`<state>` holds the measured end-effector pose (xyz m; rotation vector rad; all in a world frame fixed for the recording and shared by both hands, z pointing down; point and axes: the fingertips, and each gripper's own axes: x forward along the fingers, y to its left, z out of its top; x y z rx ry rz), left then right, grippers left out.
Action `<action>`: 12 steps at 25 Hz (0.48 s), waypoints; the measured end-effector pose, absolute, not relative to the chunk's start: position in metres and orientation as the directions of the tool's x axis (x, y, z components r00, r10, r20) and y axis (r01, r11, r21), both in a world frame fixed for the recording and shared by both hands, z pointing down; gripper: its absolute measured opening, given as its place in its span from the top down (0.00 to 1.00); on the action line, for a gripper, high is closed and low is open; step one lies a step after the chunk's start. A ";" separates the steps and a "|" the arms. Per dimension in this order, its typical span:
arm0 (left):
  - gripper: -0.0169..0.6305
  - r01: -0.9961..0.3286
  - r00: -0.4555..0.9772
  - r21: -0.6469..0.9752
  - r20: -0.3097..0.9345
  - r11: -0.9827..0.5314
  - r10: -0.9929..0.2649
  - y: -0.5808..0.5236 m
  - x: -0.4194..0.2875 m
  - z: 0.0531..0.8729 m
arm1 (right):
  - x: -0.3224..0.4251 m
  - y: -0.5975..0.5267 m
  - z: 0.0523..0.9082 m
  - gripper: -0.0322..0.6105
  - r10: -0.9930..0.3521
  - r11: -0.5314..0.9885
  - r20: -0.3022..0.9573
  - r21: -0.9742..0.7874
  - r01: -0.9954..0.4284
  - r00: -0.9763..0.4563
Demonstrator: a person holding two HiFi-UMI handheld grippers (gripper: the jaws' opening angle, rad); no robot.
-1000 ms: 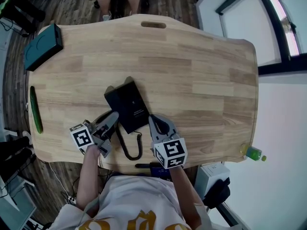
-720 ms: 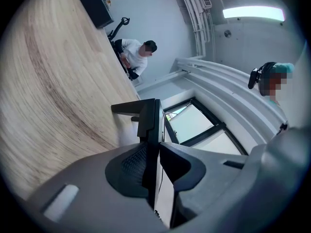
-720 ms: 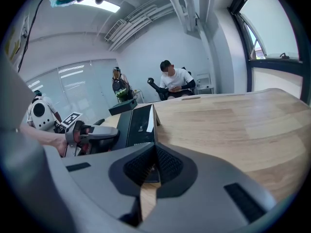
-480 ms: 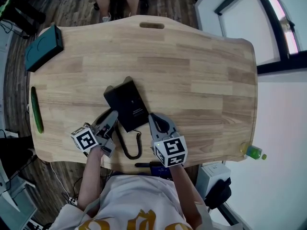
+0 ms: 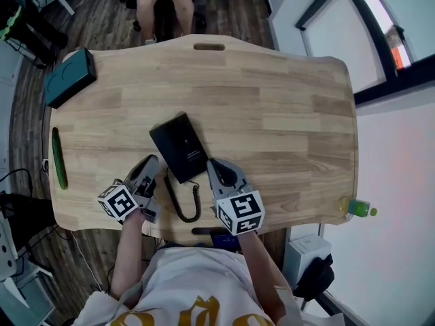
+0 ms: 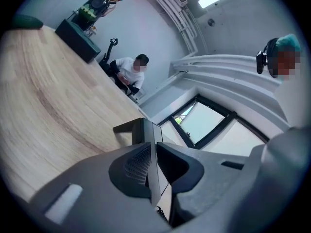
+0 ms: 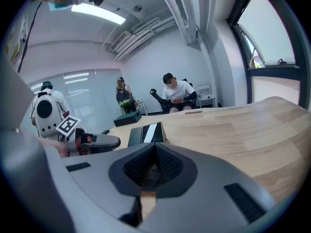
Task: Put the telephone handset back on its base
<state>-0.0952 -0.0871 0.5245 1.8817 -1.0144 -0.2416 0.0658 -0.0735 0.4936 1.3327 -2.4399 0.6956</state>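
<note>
Below the head camera spreads a broad desk [image 5: 285,114] of pale, plank-grained wood with rounded corners. Near its middle, toward the near edge, lies the black telephone base [image 5: 182,145], a flat, smooth, matte rectangle set slightly askew. The handset [image 7: 134,136] appears to lie along its left side as a darker strip, though I cannot tell whether it sits fully in its cradle. If it rests crooked, a nudge could tip it off.

The left tool [image 5: 151,161], grey moulded plastic with ribbed pads, sits just beside the base's near left edge. Its jaws are closing to a narrow slit in which the telephone's dark edge shows, and it seems to grip nothing. Closing this near could catch the handset and drag it loose. The right tool [image 5: 213,164] rests by the near right corner, jaws together and empty.

Between the tools loops the thin, springy coiled cord [image 5: 185,206]. Either tool could snag it and pull the handset off.
</note>
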 end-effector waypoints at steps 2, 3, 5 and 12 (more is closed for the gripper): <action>0.94 -0.588 0.633 0.774 0.260 -0.234 -0.729 -0.085 -0.096 0.518 | 0.066 -0.072 0.482 0.95 -0.730 0.451 0.420 -0.296 -0.842 -0.539; 0.95 -0.617 0.628 0.746 0.274 -0.251 -0.728 -0.085 -0.096 0.514 | 0.067 -0.072 0.477 0.95 -0.738 0.450 0.410 -0.292 -0.844 -0.536; 0.97 -0.693 0.604 0.659 0.310 -0.291 -0.734 -0.083 -0.096 0.505 | 0.067 -0.070 0.470 0.95 -0.751 0.453 0.403 -0.263 -0.852 -0.524; 0.97 -0.823 0.510 0.394 0.194 -0.409 -0.838 -0.072 -0.103 0.435 | 0.073 -0.053 0.438 0.95 -0.805 0.435 0.362 -0.176 -0.883 -0.470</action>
